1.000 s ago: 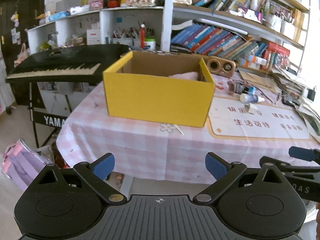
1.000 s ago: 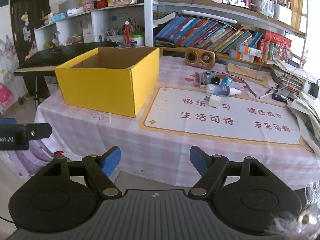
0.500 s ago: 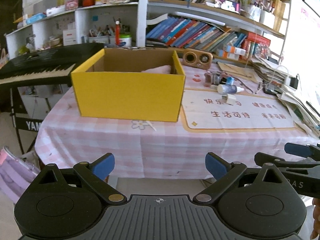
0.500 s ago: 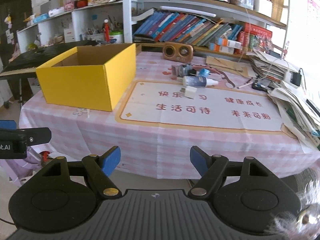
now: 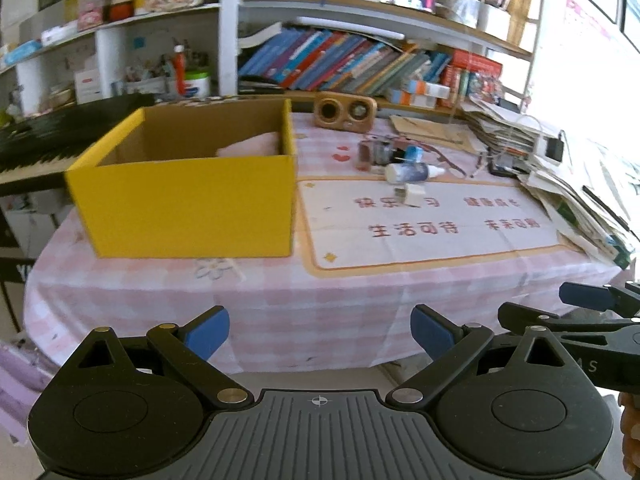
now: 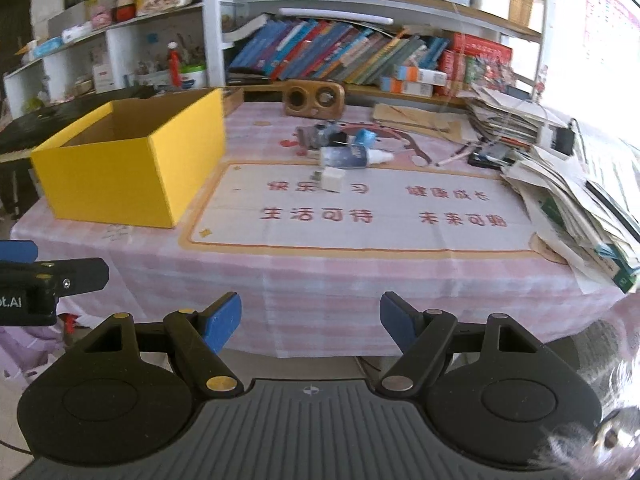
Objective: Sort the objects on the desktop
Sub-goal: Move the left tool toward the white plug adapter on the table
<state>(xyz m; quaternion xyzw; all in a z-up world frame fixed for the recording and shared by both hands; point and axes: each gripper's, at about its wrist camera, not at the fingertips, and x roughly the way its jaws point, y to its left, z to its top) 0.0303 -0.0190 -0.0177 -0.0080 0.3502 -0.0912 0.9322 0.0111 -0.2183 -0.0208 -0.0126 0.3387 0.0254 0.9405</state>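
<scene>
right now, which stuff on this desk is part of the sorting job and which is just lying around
For the job:
- yellow box, open top, something pink already inside
- white bottle lying on its side
- small white cube on the mat
- cluster of small items behind the bottle
- left claw and right claw, both open and empty

Just lying about:
- wooden speaker
- paper stacks
- bookshelf
- keyboard
</scene>
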